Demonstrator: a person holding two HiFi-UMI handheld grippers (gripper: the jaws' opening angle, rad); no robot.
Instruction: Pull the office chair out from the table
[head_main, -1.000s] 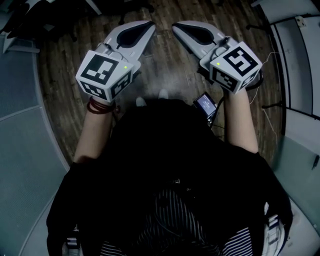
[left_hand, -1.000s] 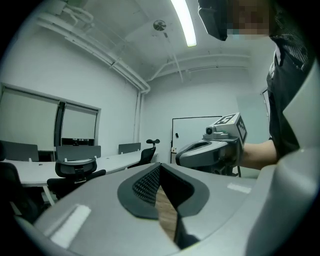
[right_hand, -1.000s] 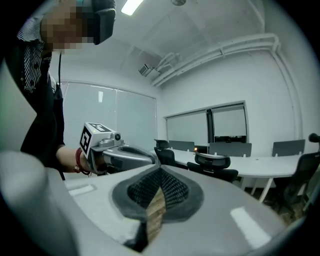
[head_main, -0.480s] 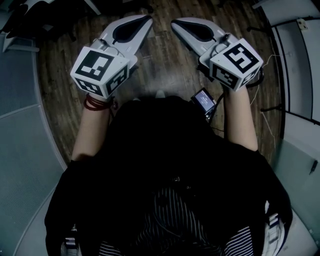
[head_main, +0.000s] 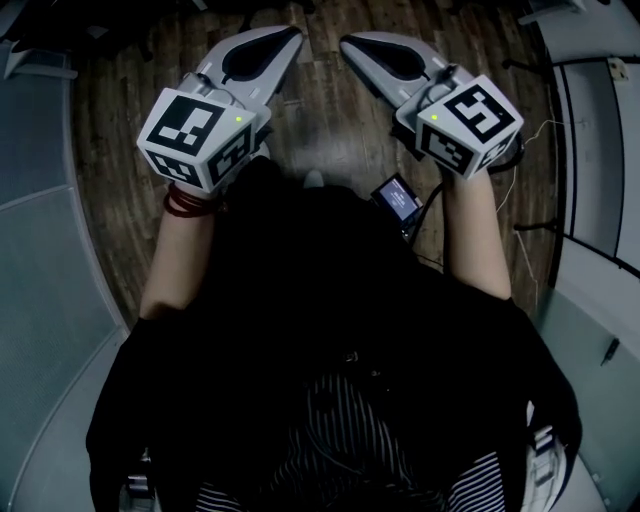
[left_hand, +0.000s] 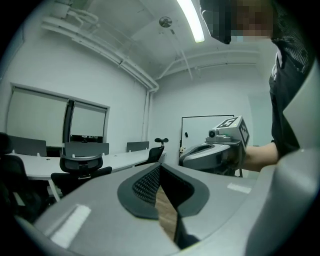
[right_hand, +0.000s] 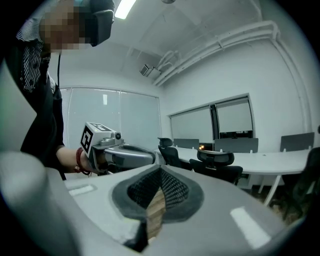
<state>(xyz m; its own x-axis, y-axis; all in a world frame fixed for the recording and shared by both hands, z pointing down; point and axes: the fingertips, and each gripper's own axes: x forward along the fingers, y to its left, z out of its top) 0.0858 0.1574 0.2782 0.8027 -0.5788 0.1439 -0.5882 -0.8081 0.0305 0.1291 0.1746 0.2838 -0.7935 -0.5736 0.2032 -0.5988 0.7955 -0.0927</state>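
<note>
– So, where's the office chair (left_hand: 80, 166) relative to the left gripper (head_main: 290, 36) and the right gripper (head_main: 352, 46)?
– Well apart from both. In the left gripper view it stands at the long white desk (left_hand: 125, 159), left of the jaws and far beyond them. The right gripper view shows black chairs (right_hand: 216, 167) at the desk too, right of its jaws.
– And the jaws?
– Pressed together on both, nothing between them. The two are held side by side over the wooden floor (head_main: 330, 120), tips angled toward each other.
</note>
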